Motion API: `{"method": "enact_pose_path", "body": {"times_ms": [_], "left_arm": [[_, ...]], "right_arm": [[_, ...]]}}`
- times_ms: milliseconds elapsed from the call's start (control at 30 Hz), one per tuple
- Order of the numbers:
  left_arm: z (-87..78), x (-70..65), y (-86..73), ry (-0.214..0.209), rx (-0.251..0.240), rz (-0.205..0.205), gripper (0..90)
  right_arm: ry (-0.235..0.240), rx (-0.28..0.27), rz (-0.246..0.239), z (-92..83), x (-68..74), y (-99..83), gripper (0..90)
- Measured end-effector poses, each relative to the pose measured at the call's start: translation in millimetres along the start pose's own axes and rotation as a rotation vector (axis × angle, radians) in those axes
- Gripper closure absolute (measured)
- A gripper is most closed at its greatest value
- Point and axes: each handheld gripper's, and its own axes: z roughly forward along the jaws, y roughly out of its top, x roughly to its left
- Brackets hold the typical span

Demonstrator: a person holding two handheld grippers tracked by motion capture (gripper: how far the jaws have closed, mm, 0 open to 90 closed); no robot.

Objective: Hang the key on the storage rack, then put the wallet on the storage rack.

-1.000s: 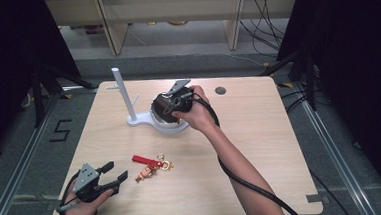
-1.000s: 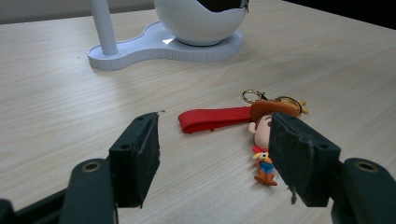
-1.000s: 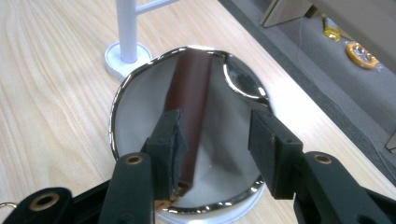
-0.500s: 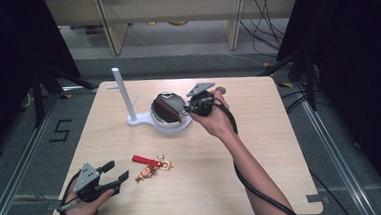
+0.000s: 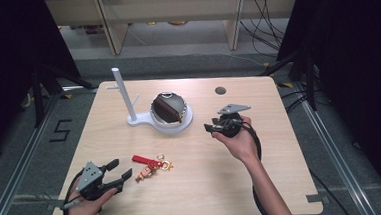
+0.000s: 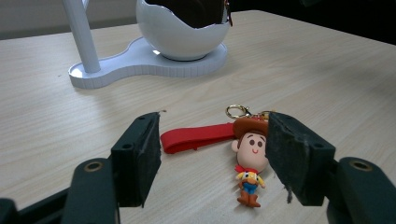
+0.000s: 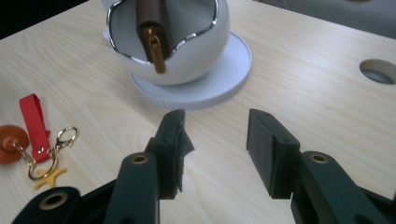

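Left gripper view: keychain [image 6: 247, 158] between open left claw [image 6: 212, 156].

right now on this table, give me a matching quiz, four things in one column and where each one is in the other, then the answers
Things:
1. brown wallet
2. red strap
3. round hole
4. white post

Places:
A. cut into the tabletop at the far side
B. standing upright at the left end of the white stand
C. inside the white egg-shaped bowl
D. lying flat on the table ahead of the left gripper

Pairs: 1-C, 2-D, 3-A, 4-B
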Motion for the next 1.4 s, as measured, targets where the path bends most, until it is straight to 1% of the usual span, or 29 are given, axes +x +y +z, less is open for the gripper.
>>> {"method": "enact_pose_path", "body": {"times_ms": [67, 100, 133, 200, 233, 267, 300, 333, 367, 400, 433, 467, 500, 567, 600, 667, 700, 800, 900, 967, 1000, 1067, 1100, 1167, 1200, 1233, 1267, 1333, 1400], "left_arm": [[0.7, 0.5, 0.4, 0.005, -0.001, 0.012, 37.5], [0.7, 0.4, 0.7, 0.009, 0.000, 0.015, 38.2], [1.1, 0.2, 1.1, 0.008, -0.008, 0.014, 39.1], [0.9, -0.9, 1.9, 0.012, -0.006, -0.003, 40.2], [0.6, -1.5, 2.5, 0.014, -0.005, -0.013, 40.5], [0.7, -1.9, 3.0, 0.010, -0.014, -0.014, 41.3], [1.0, -2.1, 3.4, -0.004, -0.024, -0.027, 42.4], [0.0, -2.8, 4.5, -0.004, -0.020, -0.035, 43.3], [0.7, -3.0, 4.6, -0.016, -0.036, -0.032, 43.9], [0.5, -3.4, 4.9, -0.020, -0.035, -0.033, 44.5], [0.2, -3.6, 4.8, -0.021, -0.031, -0.030, 44.7], [0.0, -3.7, 4.6, -0.020, -0.028, -0.028, 44.7], [-1.0, -3.6, 4.8, -0.009, -0.010, -0.023, 44.8], [-0.5, -2.7, 4.5, -0.018, -0.004, -0.041, 45.0], [0.2, -2.7, 4.5, -0.023, -0.010, -0.052, 45.6], [0.0, -2.2, 5.6, -0.026, 0.003, -0.049, 46.1], [0.2, -2.2, 5.7, -0.029, -0.003, -0.053, 46.1], [0.8, -2.6, 7.2, -0.039, -0.004, -0.061, 46.3], [1.6, -2.3, 10.9, -0.041, 0.002, -0.042, 46.0], [2.9, -1.9, 14.2, -0.045, 0.008, -0.034, 45.8], [3.9, -1.9, 16.3, -0.050, 0.014, -0.032, 45.6], [7.0, -2.4, 21.2, -0.064, 0.028, -0.019, 45.1], [8.7, -3.2, 24.4, -0.073, 0.047, -0.001, 44.8], [13.6, -4.1, 31.0, -0.105, 0.092, 0.048, 44.3], [15.4, -4.8, 34.7, -0.112, 0.128, 0.074, 44.1], [18.9, -5.6, 38.6, -0.133, 0.163, 0.099, 44.0], [21.7, -5.6, 41.5, -0.158, 0.196, 0.120, 43.7], [26.1, -6.3, 47.0, -0.176, 0.247, 0.156, 43.1], [31.1, -5.4, 50.4, -0.206, 0.276, 0.167, 42.8]], "right_arm": [[-0.003, -0.004, -0.007, -6.0, -1.9, -8.9, 61.7], [0.009, -0.005, -0.009, -8.8, -3.1, -11.9, 63.1], [-0.001, -0.009, -0.009, -11.1, -3.7, -14.3, 63.8], [-0.020, -0.016, -0.009, -18.0, -5.5, -20.4, 64.9], [-0.018, -0.016, 0.015, -19.5, -4.2, -22.7, 65.0], [-0.025, -0.018, -0.004, -22.1, -7.2, -24.8, 65.7], [-0.003, -0.029, 0.016, -22.0, -7.5, -27.6, 65.6], [-0.010, -0.029, 0.038, -22.6, -7.3, -30.5, 65.6], [-0.008, -0.025, 0.024, -23.9, -9.7, -32.8, 65.4], [-0.002, -0.016, 0.035, -24.9, -9.9, -35.7, 65.2], [-0.016, -0.011, 0.059, -25.5, -7.8, -38.3, 65.4], [-0.021, -0.001, 0.039, -26.5, -9.9, -39.6, 65.9], [-0.009, 0.005, 0.065, -25.2, -7.8, -40.9, 66.0], [-0.014, 0.040, 0.052, -26.3, -7.7, -42.0, 66.4], [-0.011, 0.035, 0.035, -26.4, -9.9, -42.5, 66.5], [-0.017, 0.050, 0.032, -26.7, -9.2, -43.6, 66.4], [-0.028, 0.057, 0.003, -27.7, -11.8, -43.4, 66.3], [-0.037, 0.069, 0.012, -28.9, -13.1, -44.6, 65.5], [-0.036, 0.058, 0.013, -28.6, -13.9, -45.7, 63.6], [-0.044, 0.076, 0.018, -30.9, -14.2, -45.8, 62.6], [-0.049, 0.081, 0.001, -31.9, -15.8, -46.0, 62.3], [-0.058, 0.083, 0.030, -35.0, -15.3, -45.7, 61.9], [-0.057, 0.079, 0.042, -35.9, -15.0, -45.9, 61.7], [-0.072, 0.082, 0.035, -39.7, -15.7, -45.5, 61.5], [-0.067, 0.081, 0.039, -40.6, -15.3, -45.5, 61.4], [-0.083, 0.078, 0.037, -42.6, -15.8, -45.3, 61.4], [-0.081, 0.066, 0.045, -42.7, -15.3, -45.2, 61.2], [-0.074, 0.067, 0.045, -44.0, -15.6, -44.6, 61.1], [-0.069, 0.068, 0.041, -45.5, -15.7, -44.3, 61.0]]}}
